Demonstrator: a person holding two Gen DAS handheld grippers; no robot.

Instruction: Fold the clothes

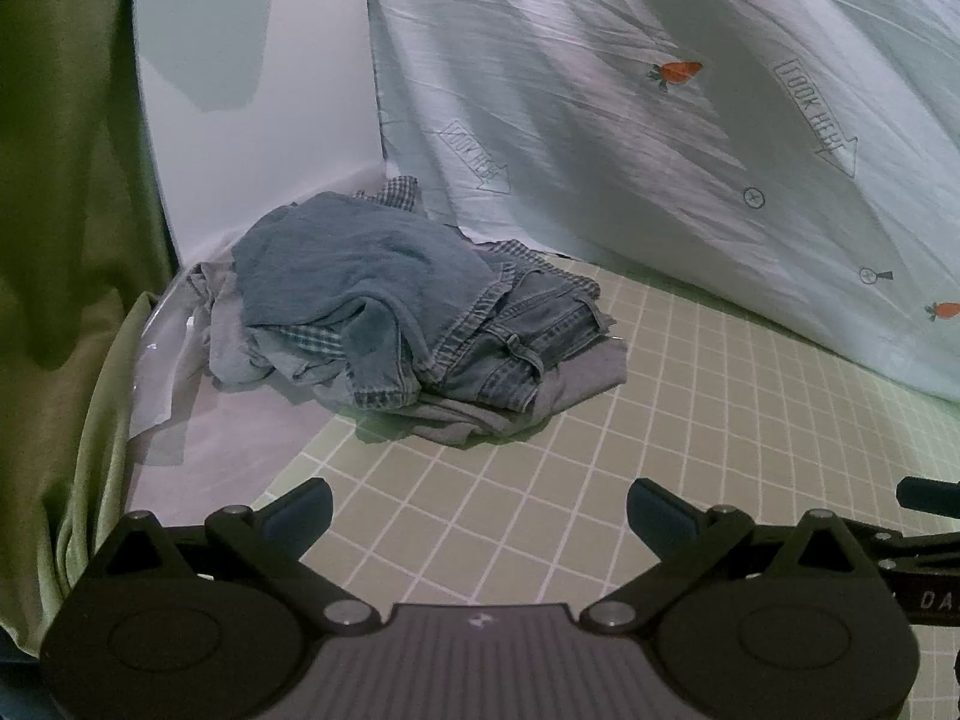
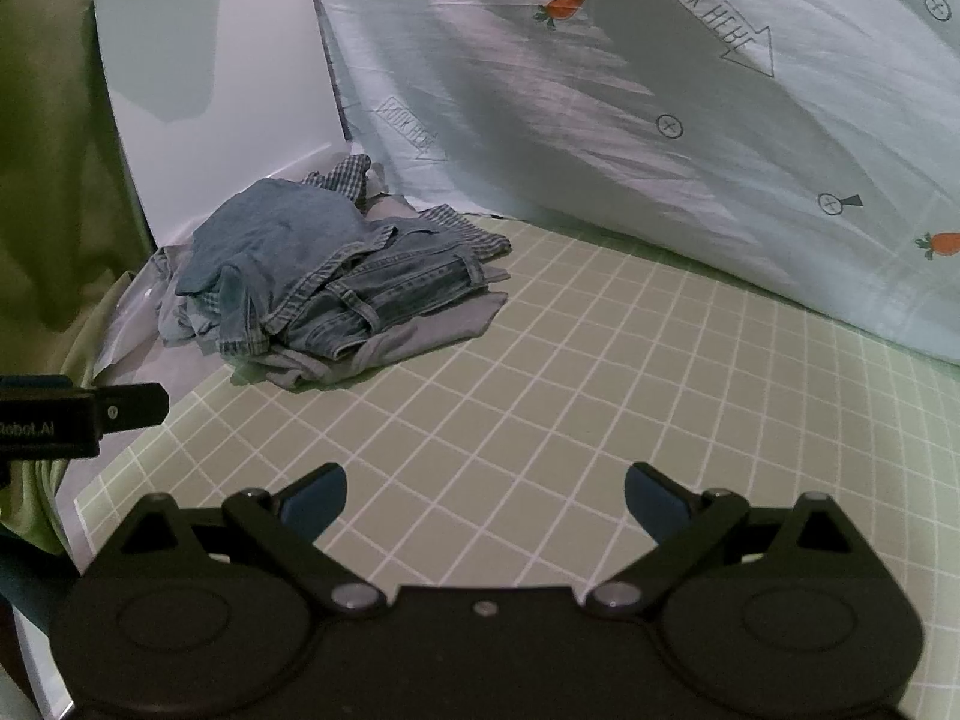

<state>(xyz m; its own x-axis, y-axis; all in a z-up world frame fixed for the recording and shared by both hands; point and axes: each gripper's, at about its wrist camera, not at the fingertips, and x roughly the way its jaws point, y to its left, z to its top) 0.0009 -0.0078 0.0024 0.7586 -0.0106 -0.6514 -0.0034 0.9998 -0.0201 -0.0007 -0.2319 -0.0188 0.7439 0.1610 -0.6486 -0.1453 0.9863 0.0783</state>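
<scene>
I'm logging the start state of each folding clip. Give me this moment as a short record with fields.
surface: green grid mat
clothes: one unfolded pile at the mat's far left corner
top of pile: blue denim garment
also in pile: jeans, checked fabric, grey garment
backdrop: pale printed sheet with carrots and arrows
left gripper: open, empty, over the mat
right gripper: open, empty, over the mat
folding: not yet begun

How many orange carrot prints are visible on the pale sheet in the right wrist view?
2 on the pale sheet: one carrot near the top centre, one carrot at the right edge. Folds may hide others.
</scene>
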